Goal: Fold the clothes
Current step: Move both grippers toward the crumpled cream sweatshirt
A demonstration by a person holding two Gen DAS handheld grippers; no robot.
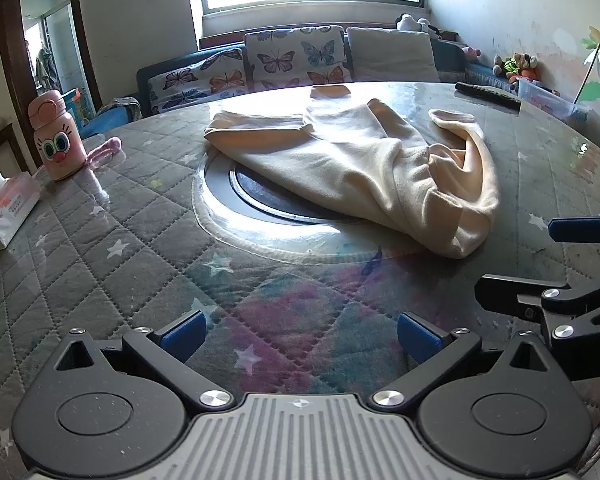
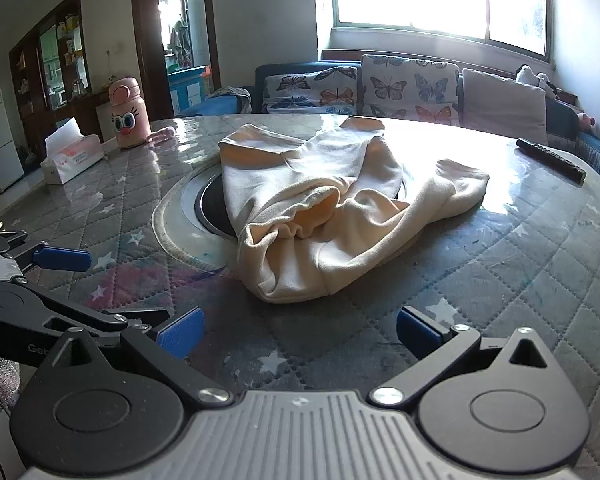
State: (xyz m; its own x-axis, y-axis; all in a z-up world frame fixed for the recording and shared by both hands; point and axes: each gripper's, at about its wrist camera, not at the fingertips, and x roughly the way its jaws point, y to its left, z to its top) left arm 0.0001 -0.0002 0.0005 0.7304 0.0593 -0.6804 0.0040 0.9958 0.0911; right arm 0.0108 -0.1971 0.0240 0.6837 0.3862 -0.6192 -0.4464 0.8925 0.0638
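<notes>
A cream garment (image 1: 360, 168) lies crumpled on the round quilted table, partly over the dark round plate in the table's middle; it also shows in the right wrist view (image 2: 324, 216). Its near end is bunched, with the open waist facing the right gripper. My left gripper (image 1: 300, 336) is open and empty, low over the table, short of the garment. My right gripper (image 2: 300, 334) is open and empty, just before the garment's near edge. Each gripper shows at the side of the other's view, the right one (image 1: 560, 264) and the left one (image 2: 72, 280).
A pink cartoon bottle (image 1: 56, 136) and a tissue box (image 1: 4, 208) stand at the table's left. A black remote (image 1: 488, 95) lies at the far right. A round inset plate (image 1: 268, 200) sits mid-table. A butterfly-print sofa (image 1: 292, 60) stands behind the table.
</notes>
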